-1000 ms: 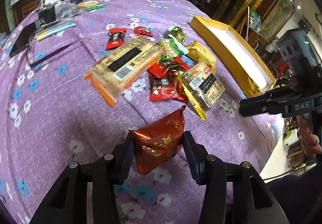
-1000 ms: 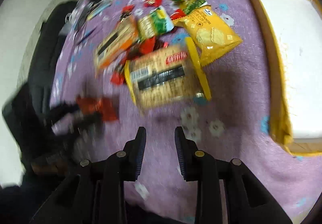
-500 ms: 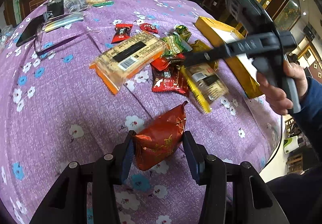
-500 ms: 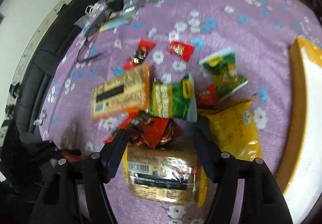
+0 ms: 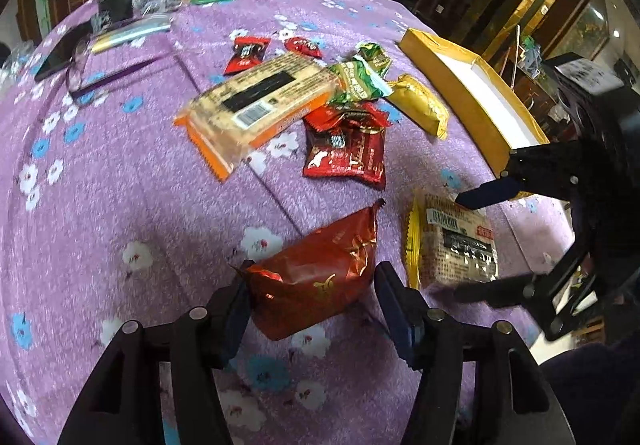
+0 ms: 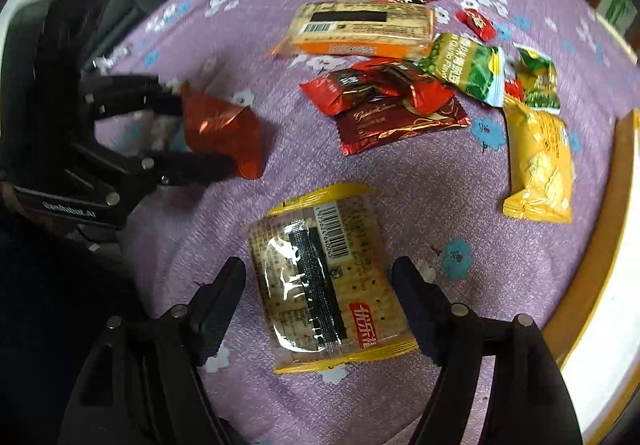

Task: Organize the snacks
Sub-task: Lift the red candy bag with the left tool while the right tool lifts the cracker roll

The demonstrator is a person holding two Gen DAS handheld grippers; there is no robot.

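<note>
The left gripper (image 5: 310, 303) has its jaws around a shiny red snack bag (image 5: 320, 277), and the jaws are opening. One pad still seems to touch the bag's left end, but there is a gap on the other side, so the bag is being let go. A second ago it was squeezed tight between them. The bag rests low on the purple flowered counter (image 5: 120, 205), close to the person. The right gripper (image 6: 320, 295) has its jaws spread wide, and they are opening more. A cracker pack with yellow ends (image 6: 326, 285) lies flat between them, but the pads do not press on it. A second ago these jaws were almost shut, with nothing between them, and the cracker pack lay up in the pile. Now it sits apart from the pile, near the red bag. I think both hands are putting snacks down in a new spot, side by side. Farther out, the rest of the pile waits: a long orange cracker pack (image 6: 360, 29), dark red candy bags (image 6: 392, 105), a green bag (image 6: 468, 65) and a yellow bag (image 6: 538, 161). The gold box (image 5: 476, 93) with the white inside sits at the right edge of the counter. Most of the snacks are not sorted yet.
</note>
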